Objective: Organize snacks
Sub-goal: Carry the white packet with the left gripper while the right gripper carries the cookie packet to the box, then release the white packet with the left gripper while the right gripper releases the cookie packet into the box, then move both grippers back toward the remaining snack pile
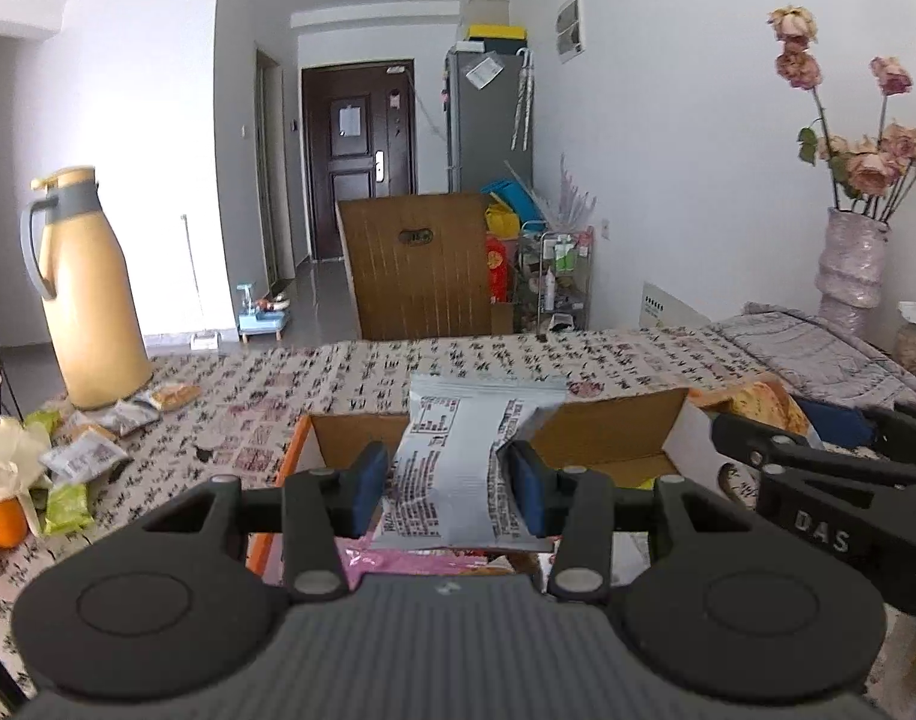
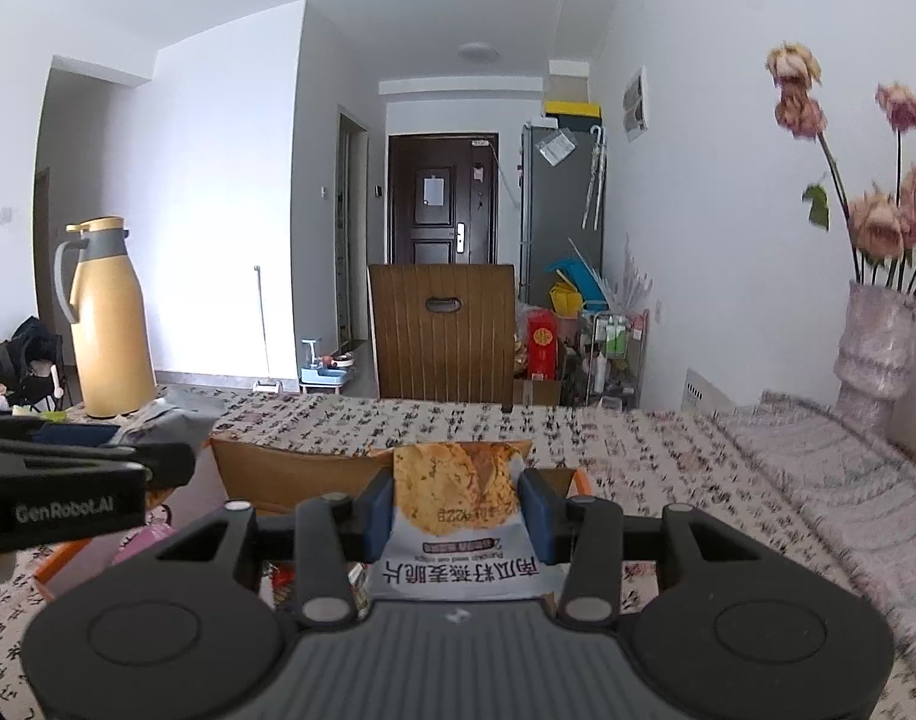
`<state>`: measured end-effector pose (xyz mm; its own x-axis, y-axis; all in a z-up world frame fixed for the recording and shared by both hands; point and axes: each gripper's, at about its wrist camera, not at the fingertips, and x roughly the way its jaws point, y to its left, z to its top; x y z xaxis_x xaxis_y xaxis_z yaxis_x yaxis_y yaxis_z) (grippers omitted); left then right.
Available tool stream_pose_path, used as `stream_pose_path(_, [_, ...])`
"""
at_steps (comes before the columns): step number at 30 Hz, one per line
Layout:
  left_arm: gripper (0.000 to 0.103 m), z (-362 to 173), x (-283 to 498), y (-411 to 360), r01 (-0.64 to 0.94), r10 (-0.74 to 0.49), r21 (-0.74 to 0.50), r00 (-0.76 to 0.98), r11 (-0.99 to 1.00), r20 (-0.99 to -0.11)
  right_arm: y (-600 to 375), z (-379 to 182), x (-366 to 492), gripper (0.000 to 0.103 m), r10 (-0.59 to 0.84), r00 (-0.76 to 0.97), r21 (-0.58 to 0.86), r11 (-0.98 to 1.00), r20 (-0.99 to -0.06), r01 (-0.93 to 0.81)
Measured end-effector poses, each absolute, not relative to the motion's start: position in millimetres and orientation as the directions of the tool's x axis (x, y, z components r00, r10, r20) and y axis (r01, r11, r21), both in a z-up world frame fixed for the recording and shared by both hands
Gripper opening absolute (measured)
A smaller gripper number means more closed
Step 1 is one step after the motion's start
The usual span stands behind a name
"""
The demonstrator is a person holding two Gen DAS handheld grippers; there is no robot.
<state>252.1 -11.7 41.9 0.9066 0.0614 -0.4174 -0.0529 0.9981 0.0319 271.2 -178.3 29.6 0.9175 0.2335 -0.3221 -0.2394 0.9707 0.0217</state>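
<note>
Left wrist view, from the left: loose snack packets (image 1: 80, 456) lie on the patterned tablecloth (image 1: 314, 384) by a yellow thermos jug (image 1: 92, 294). At centre, the left gripper (image 1: 449, 483) pinches a grey snack packet (image 1: 464, 462) between its 2 blue pads, above an open cardboard box (image 1: 608, 432). At the right edge the right gripper (image 1: 818, 456) shows, with an orange-printed packet (image 1: 758, 402) at its tip. Right wrist view: the left gripper (image 2: 68, 474) enters from the left; centred, the right gripper (image 2: 458, 510) clamps a crisp packet (image 2: 458, 504) over the box (image 2: 290, 474). A vase of dried roses (image 2: 872, 348) stands at the right.
</note>
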Motion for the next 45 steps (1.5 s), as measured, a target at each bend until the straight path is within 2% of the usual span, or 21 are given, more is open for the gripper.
stream_pose_path(8, [0.046,19.0,265.4,4.2,-0.061,0.050,-0.007,0.880,0.998,-0.472,-186.2,4.2,284.3,0.043,0.223,0.895,0.066,0.974,-0.385,-0.215])
stream_pose_path(15, [0.046,16.9,261.9,4.5,-0.062,0.052,-0.006,0.883,0.998,-0.466,-180.0,-1.4,283.4,0.045,0.229,0.889,0.057,0.973,-0.397,-0.226])
stream_pose_path(16, [0.047,17.9,261.3,4.7,-0.068,0.057,-0.008,0.884,0.998,-0.463,-180.0,-1.6,282.9,0.044,0.232,0.888,0.059,0.972,-0.397,-0.227])
stream_pose_path(17, [0.056,19.1,260.7,4.9,-0.078,0.065,-0.010,0.887,0.997,-0.458,-179.7,-1.1,282.3,0.045,0.234,0.888,0.060,0.971,-0.395,-0.230])
stream_pose_path(18, [0.071,19.9,259.4,5.8,-0.087,0.071,-0.015,0.889,0.996,-0.452,-179.8,-0.8,281.6,0.055,0.241,0.887,0.064,0.970,-0.393,-0.235])
stream_pose_path(19, [0.078,21.0,257.1,6.7,-0.099,0.080,-0.019,0.895,0.995,-0.439,-180.2,-0.5,280.9,0.077,0.243,0.889,0.068,0.970,-0.389,-0.235])
stream_pose_path(21, [0.095,23.7,252.7,7.7,-0.118,0.098,-0.022,0.903,0.993,-0.419,-181.2,1.1,277.3,0.096,0.227,0.898,0.066,0.974,-0.376,-0.219])
stream_pose_path(23, [0.103,26.0,249.7,8.8,-0.129,0.106,-0.030,0.908,0.991,-0.405,-184.2,3.0,274.4,0.102,0.225,0.904,0.070,0.974,-0.363,-0.214])
stream_pose_path(33, [0.103,27.5,251.6,17.9,-0.147,0.107,-0.063,0.900,0.987,-0.422,-187.0,4.6,273.5,0.103,0.236,0.899,0.095,0.972,-0.370,-0.216])
stream_pose_path(45, [0.103,40.2,240.9,13.3,-0.148,0.114,-0.057,0.910,0.987,-0.400,-186.0,12.8,264.5,0.103,0.228,0.912,0.071,0.974,-0.342,-0.217])
